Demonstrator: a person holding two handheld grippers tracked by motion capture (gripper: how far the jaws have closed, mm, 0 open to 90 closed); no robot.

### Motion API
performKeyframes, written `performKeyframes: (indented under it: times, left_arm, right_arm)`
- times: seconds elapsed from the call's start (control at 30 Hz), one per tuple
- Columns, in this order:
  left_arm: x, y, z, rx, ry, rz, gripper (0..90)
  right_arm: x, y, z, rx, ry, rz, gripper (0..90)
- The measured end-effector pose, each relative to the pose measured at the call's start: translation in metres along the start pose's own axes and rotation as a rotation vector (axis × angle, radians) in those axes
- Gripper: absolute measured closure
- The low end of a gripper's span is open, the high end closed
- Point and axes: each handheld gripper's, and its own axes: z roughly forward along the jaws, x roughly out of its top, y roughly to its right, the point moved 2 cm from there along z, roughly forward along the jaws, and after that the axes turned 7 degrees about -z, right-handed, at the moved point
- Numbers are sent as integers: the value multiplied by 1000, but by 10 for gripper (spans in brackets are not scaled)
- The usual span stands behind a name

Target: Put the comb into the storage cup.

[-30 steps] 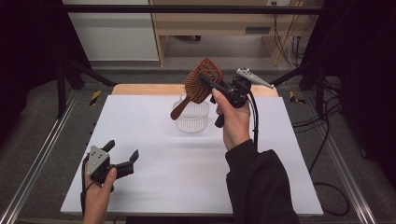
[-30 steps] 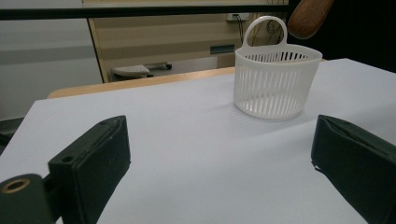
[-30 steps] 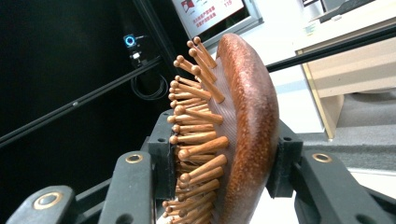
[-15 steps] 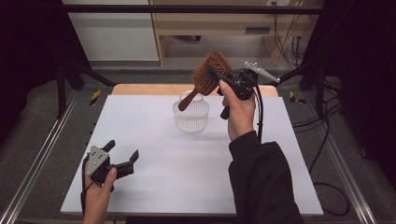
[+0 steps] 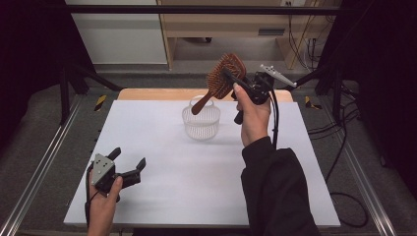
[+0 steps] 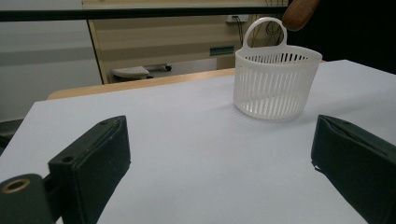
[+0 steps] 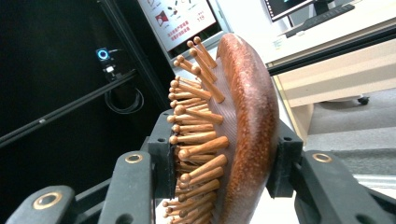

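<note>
While the right gripper [image 5: 231, 81], jaws clamped on the brush [image 5: 223, 78] head, holds it tilted handle-down above the basket [image 5: 201, 123] at upper centre, the step is insertion: next, lower the handle inside the rim; the left gripper [image 5: 129, 164] rests open at lower left.

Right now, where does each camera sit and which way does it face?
High view: above the person's side of the table, looking forward and down; both forearms enter from below, left claw low, right claw raised, gripping the wooden hairbrush.
Left gripper view: low over the table, looking level past its open jaws at the white basket.
Right gripper view: along its jaws, clamped on the hairbrush head.
Shared: high and left gripper views both show the basket; all three show the hairbrush.
</note>
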Motion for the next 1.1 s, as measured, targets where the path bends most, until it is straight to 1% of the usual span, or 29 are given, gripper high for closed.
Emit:
performKeyframes:
  times: [0.27, 0.43, 0.53, 0.7, 1.0, 1.1]
  left_arm:
    - [0, 0, 0, -3, 1, 0, 48]
    - [0, -1, 0, -2, -3, -1, 47]
    - [0, -1, 0, -1, -2, 0, 47]
    - [0, -2, 0, -2, 0, -3, 47]
    - [-1, -2, 0, -6, -5, -1, 47]
    - [-1, -1, 1, -8, -5, -6, 47]
  right_arm:
    - [-5, 3, 5, -10, -14, -4, 545]
    - [-6, 4, 9, -9, -5, -6, 545]
    - [-8, 6, 11, -17, -9, -13, 545]
    - [-9, 6, 11, -25, -2, -26, 544]
    - [-11, 4, 11, -23, -13, -42, 543]
    - [-12, 4, 12, -20, -18, -48, 542]
